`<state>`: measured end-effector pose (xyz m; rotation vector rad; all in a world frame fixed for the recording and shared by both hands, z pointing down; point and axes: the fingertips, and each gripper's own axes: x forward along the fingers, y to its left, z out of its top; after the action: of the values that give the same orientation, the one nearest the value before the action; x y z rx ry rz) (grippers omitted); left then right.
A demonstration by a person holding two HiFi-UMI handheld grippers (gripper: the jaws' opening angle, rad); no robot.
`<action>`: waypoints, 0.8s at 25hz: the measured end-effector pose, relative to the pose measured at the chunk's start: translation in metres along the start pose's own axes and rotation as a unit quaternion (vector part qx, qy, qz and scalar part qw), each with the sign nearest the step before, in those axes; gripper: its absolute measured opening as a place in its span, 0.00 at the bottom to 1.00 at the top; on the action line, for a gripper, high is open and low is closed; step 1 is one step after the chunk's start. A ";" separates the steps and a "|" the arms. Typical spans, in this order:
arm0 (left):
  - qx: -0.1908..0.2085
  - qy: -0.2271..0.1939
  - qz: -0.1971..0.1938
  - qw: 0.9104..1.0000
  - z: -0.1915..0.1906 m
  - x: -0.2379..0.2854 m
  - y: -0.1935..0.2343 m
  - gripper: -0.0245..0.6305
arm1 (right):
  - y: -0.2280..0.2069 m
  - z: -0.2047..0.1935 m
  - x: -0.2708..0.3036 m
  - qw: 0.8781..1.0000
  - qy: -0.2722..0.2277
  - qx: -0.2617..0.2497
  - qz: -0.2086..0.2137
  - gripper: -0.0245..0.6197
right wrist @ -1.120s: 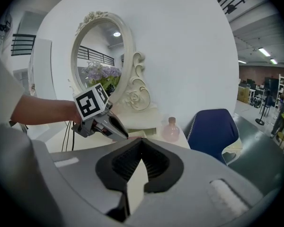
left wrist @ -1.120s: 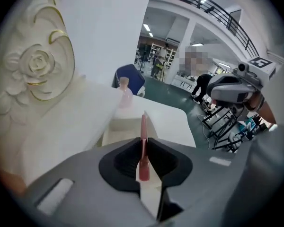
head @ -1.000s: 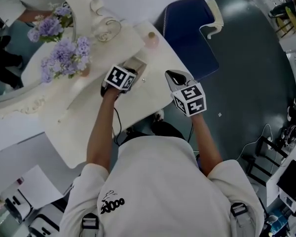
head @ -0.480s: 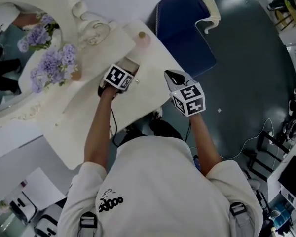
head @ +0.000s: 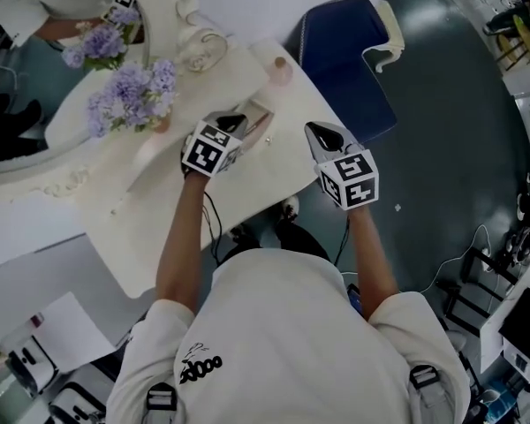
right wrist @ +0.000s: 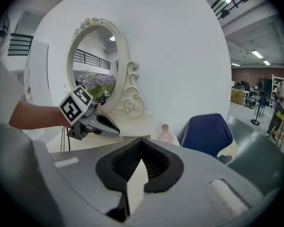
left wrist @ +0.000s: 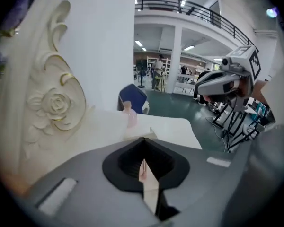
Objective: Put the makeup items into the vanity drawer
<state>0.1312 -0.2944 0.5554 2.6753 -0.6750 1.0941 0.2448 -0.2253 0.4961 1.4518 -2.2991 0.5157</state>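
A small pink bottle (head: 280,71) stands at the far right corner of the white vanity top (head: 168,203); it also shows in the left gripper view as the pink bottle (left wrist: 128,113) and in the right gripper view (right wrist: 165,133). A beige box (head: 253,119) lies on the top just ahead of my left gripper (head: 231,122). That left gripper (left wrist: 143,142) has its jaws shut, and I see nothing gripped between them. My right gripper (head: 319,134) hovers off the table's right edge, its jaws (right wrist: 141,143) shut and empty.
An oval mirror (head: 35,87) in an ornate white frame stands at the back left, with purple flowers (head: 132,95) before it. A blue chair (head: 344,51) sits to the right of the vanity on the dark floor. Papers and gear lie at the lower left.
The head view has swung slightly, so the mirror and flowers sit a little further right. Both grippers hold nearly the same places; the left one has drawn back slightly from the beige box.
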 end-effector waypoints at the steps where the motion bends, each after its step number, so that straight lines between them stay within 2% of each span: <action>1: -0.007 -0.016 0.005 1.000 0.002 -0.013 0.001 0.06 | 0.007 0.007 0.000 1.000 -0.007 -0.005 0.002 0.04; 6: -0.020 -0.090 0.039 0.995 0.009 -0.084 0.006 0.06 | 0.048 0.043 0.001 0.998 -0.027 -0.048 0.017 0.04; 11: -0.033 -0.152 0.091 0.984 0.012 -0.155 0.016 0.06 | 0.092 0.082 0.000 0.994 -0.044 -0.096 0.034 0.04; 15: -0.038 -0.196 0.142 0.970 0.014 -0.215 0.031 0.06 | 0.135 0.123 -0.007 0.986 -0.079 -0.135 0.063 0.04; 20: -0.049 -0.256 0.188 0.947 0.024 -0.284 0.049 0.06 | 0.179 0.169 -0.016 0.973 -0.123 -0.169 0.101 0.04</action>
<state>-0.0547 -0.2480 0.3391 2.8215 -1.3325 0.3875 0.0693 -0.2244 0.3231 1.1798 -2.5868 -0.0131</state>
